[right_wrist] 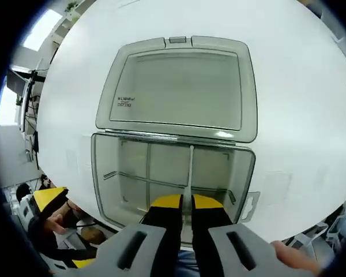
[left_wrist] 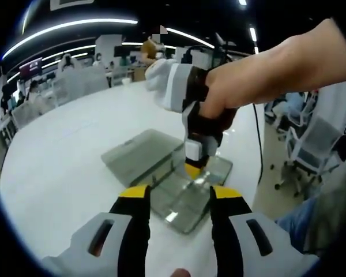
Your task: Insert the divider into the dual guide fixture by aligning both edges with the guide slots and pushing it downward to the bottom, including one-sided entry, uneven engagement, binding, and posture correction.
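Note:
A clear grey plastic box [right_wrist: 127,173] lies on the white table [right_wrist: 288,86] with its lid [right_wrist: 179,86] folded open and flat behind it. Its base has thin cross walls and guide slots inside. I look straight down on a thin clear divider [right_wrist: 190,164], seen edge-on and standing upright in the base. My right gripper [right_wrist: 187,202] is shut on the divider's top edge. In the left gripper view, a hand holds the right gripper [left_wrist: 193,170] pointing down into the box [left_wrist: 184,199]. My left gripper [left_wrist: 181,193] hovers open just in front of the box, holding nothing.
The table's edge [left_wrist: 259,173] runs close to the right of the box, with office chairs [left_wrist: 311,150] beyond it. Bare white tabletop [left_wrist: 75,150] stretches to the left and behind. People sit at desks [left_wrist: 40,92] far off.

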